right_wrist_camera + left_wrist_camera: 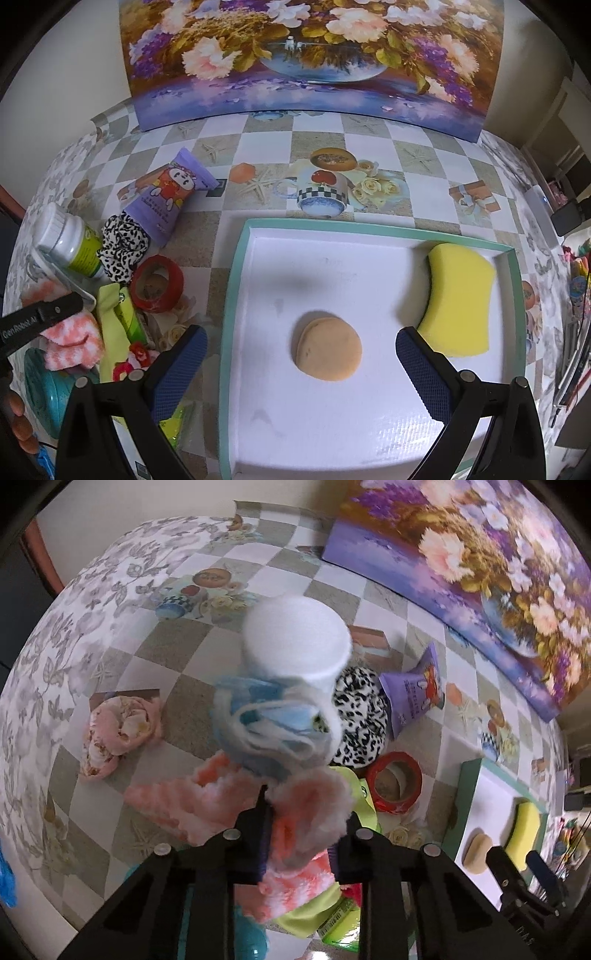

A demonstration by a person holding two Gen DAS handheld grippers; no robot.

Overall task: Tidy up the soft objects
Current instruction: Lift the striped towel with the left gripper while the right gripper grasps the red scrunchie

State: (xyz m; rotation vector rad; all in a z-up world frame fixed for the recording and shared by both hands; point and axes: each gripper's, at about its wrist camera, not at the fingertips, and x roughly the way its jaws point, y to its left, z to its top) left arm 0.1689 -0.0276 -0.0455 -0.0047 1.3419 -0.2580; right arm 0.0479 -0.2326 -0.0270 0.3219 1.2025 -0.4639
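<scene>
The pink-and-white fluffy cloth (295,812) sits at lower centre of the left wrist view, bunched between the two fingers of the left tool (303,842), whose jaws stand narrow and pinch its pile; it seems to be gripped there for a lift out of the heap, since it is one of the soft things the task wants sorted. The cloth drapes over a lime-green packet (314,915), so a pull may drag that along. Just above it in the frame a white-capped bottle (295,638) wrapped in a blue-and-white cloth (269,723) leans over the pile and crowds the tool from above. A black-and-white spotted fabric (360,720), a purple snack packet (413,698) and a red tape roll (395,782) lie to the right of centre, and a rolled floral cloth (118,731) rests apart at the left on the chequered bench (166,653). In the right wrist view the right tool (301,350) hangs with its jaws wide apart and nothing between them, over the teal-rimmed tray (236,295), likely waiting there because the tray is the collecting place. A tan round puff (328,349) lies in the tray's middle and a yellow sponge (458,302) at its right, beside one finger. The flower painting (314,55) stands along the bench's far edge.
</scene>
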